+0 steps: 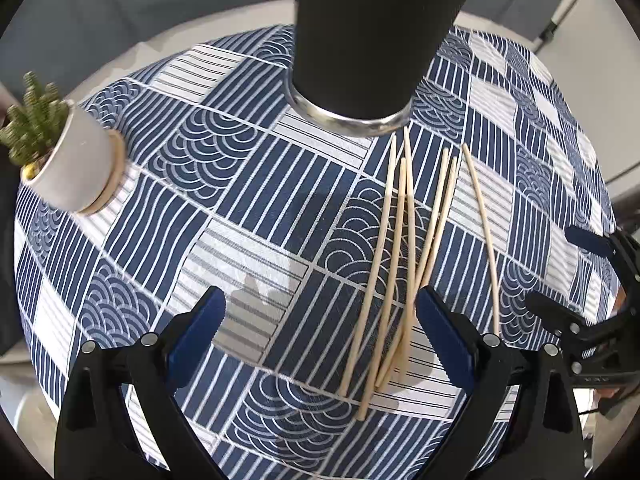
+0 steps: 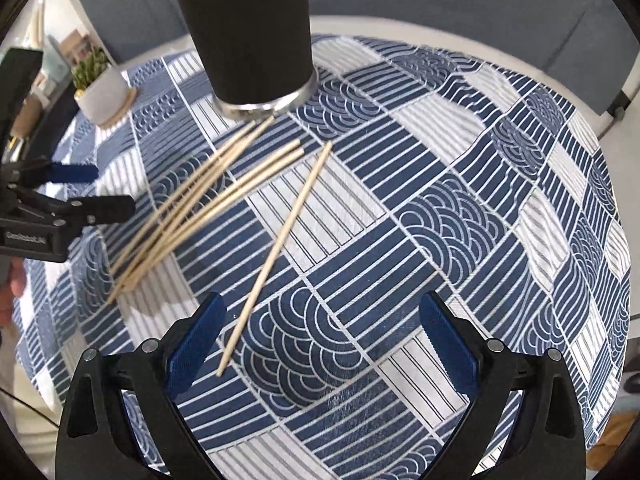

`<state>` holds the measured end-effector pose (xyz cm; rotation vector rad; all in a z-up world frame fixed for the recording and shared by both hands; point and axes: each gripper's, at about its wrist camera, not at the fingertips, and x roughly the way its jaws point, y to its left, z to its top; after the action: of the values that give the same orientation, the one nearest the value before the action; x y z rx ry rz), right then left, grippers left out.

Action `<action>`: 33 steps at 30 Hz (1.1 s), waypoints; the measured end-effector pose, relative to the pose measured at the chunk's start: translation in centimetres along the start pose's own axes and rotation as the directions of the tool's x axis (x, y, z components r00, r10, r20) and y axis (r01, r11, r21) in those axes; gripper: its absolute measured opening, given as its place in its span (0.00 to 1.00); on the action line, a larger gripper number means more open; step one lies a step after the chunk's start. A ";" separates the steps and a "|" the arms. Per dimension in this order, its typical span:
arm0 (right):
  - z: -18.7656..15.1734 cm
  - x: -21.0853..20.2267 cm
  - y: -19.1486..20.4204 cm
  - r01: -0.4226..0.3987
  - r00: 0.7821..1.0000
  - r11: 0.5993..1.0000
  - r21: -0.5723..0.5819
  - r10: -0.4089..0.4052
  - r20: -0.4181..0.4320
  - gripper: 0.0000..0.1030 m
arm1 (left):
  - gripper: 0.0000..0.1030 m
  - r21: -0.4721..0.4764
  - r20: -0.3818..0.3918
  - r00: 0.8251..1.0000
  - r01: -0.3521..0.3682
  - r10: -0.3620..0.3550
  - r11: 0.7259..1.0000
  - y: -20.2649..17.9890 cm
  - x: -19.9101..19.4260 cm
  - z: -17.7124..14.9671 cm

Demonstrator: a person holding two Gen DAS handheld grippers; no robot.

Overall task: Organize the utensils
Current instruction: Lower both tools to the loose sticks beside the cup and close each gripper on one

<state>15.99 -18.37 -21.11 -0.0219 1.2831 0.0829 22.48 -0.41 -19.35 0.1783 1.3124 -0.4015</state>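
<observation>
Hovering with jaws spread wide, nothing between: left gripper [image 1: 320, 336], right gripper [image 2: 322, 340]. Lying mid-table before the black cup [image 2: 248, 32]: 5 bunched chopsticks [image 1: 400, 256], 1 stray chopstick [image 2: 276, 252]. Best straddling the stray squarely, pinching low.

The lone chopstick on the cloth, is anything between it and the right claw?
Nothing visible: the right claw is open above the lone chopstick, with only bare tablecloth around it. The other chopsticks lie apart.
</observation>
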 end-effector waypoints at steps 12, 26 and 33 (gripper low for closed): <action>1.6 2.6 0.2 0.044 0.999 0.994 0.098 -0.041 -0.029 0.90 | 0.91 0.115 -0.038 0.999 -0.023 0.027 0.993 -0.4 3.6 2.4; 2.7 4.0 0.1 0.056 0.996 0.987 0.149 -0.045 -0.079 0.94 | 0.96 0.136 -0.023 0.997 -0.071 0.075 0.988 -1.2 5.2 4.4; 3.8 4.5 -0.1 0.084 0.991 0.974 0.211 -0.059 -0.122 0.94 | 0.96 0.114 -0.032 0.996 -0.074 0.079 0.991 -1.4 5.2 4.9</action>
<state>20.90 -18.00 -24.35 0.1153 1.3996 -0.1223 27.41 -4.40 -22.94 0.3314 1.3153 -0.4092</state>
